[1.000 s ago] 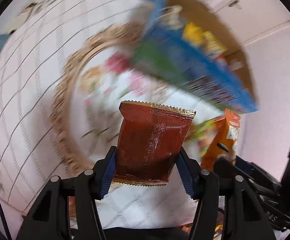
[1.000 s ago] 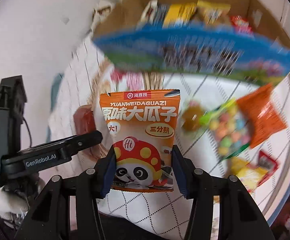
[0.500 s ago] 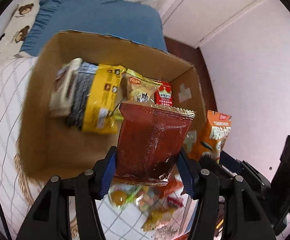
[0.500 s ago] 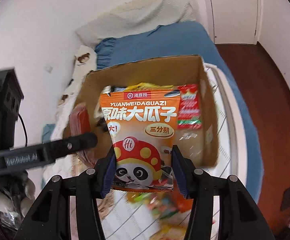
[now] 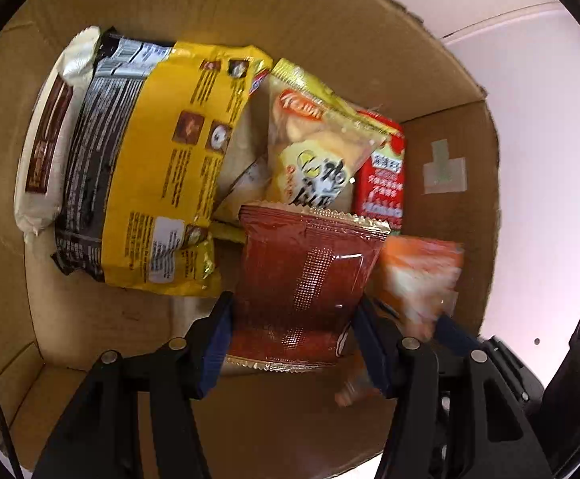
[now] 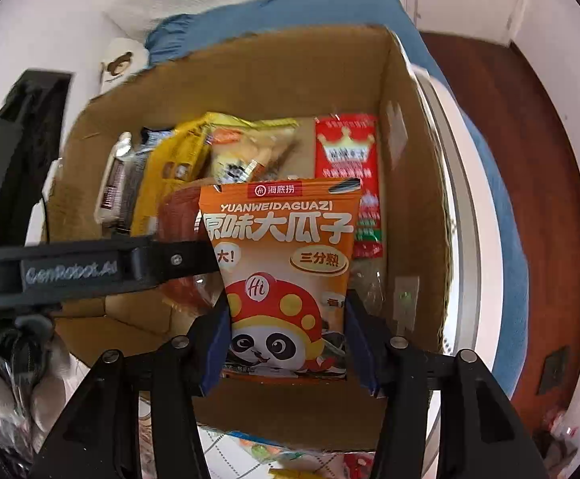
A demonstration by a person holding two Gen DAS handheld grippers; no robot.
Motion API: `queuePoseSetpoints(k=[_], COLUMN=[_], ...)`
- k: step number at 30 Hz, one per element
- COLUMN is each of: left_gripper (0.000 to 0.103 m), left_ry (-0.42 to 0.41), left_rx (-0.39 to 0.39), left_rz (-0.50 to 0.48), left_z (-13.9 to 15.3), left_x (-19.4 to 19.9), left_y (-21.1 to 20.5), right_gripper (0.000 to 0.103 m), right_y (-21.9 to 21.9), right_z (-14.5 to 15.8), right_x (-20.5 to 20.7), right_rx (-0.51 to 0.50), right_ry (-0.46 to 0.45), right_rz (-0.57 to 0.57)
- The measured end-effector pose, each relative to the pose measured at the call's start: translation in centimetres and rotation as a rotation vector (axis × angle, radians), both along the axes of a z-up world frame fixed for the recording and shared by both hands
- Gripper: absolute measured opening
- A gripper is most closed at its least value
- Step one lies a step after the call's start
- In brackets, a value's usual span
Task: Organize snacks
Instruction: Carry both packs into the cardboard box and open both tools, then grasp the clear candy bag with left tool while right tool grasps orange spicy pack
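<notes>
An open cardboard box [image 5: 330, 40] fills the left wrist view, with several snack packs inside. My left gripper [image 5: 293, 299] is shut on a red-brown foil packet [image 5: 306, 271] and holds it upright over the box floor. My right gripper [image 6: 288, 297] hangs over the same box [image 6: 406, 199] with an orange panda-print seed packet [image 6: 286, 247] between its pads. Its jaws are opening, but the pads still touch the packet's sides. The orange packet [image 5: 418, 271] shows blurred just right of the red-brown one. In the right wrist view, the left gripper's finger [image 6: 150, 259] crosses from the left.
In the box lie a yellow-and-black pack [image 5: 150, 167], a white bar [image 5: 46, 139], a yellow snack bag [image 5: 314, 151] and a red pack [image 5: 382, 175]. Blue bedding [image 6: 290, 12] lies behind the box, wooden floor [image 6: 529, 159] to the right, loose snacks [image 6: 266, 451] below it.
Both grippers have carried their packets from above the tablecloth to over and down into the box. The box now fills both views. The right jaws stand slightly wider.
</notes>
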State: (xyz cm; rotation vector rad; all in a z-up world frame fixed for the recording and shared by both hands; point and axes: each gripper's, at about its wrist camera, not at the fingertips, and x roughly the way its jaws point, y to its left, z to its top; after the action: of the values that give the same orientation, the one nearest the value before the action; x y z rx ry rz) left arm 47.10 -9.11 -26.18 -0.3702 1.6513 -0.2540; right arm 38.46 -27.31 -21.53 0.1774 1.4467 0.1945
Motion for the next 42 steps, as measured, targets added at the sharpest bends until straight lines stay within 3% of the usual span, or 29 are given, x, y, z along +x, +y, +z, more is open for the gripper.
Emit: queuePoseSetpoints(k=[1, 2, 3, 5, 11, 16, 21, 29, 42], left_gripper=[0.058, 0.066, 0.081, 0.092, 0.092, 0.092, 0.092, 0.092, 0.092], left_ry=[0.003, 0.001, -0.009, -0.022, -0.096, -0.186, -0.348, -0.530, -0.616], left_rx=[0.003, 0.006, 0.012, 0.029, 0.074, 0.112, 0.242, 0.341, 0.306], left_rz=[0.000, -0.001, -0.002, -0.013, -0.025, -0.013, -0.026, -0.053, -0.006], left_z=[-0.2, -0.2, -0.2, 0.0, 2.7, 5.3, 8.3, 12.1, 15.0], left_x=[0.0, -0.2, -0.3, -0.6, -1.8, -4.0, -6.2, -10.7, -15.3], left_y=[0.0, 0.1, 0.2, 0.3, 1.6, 3.2, 3.6, 3.5, 3.5], right_gripper=[0.077, 0.082, 0.089, 0.091, 0.097, 0.097, 0.097, 0.097, 0.097], right_y=[-0.1, 0.4, 0.3, 0.4, 1.1, 1.6, 1.2, 0.4, 0.8], right_z=[-0.1, -0.6, -0.7, -0.6, -0.5, 0.8, 2.6, 5.4, 10.4], right_x=[0.0, 0.5, 0.5, 0.5, -0.2, -2.0, -3.9, -7.0, -11.9], right_rx=[-0.008, -0.014, -0.006, -0.010, -0.028, -0.052, -0.079, -0.100, -0.084], right_ry=[0.004, 0.008, 0.016, 0.021, 0.027, -0.027, -0.114, -0.225, -0.379], right_rz=[0.002, 0.003, 0.005, 0.007, 0.011, -0.004, -0.034, -0.056, -0.072])
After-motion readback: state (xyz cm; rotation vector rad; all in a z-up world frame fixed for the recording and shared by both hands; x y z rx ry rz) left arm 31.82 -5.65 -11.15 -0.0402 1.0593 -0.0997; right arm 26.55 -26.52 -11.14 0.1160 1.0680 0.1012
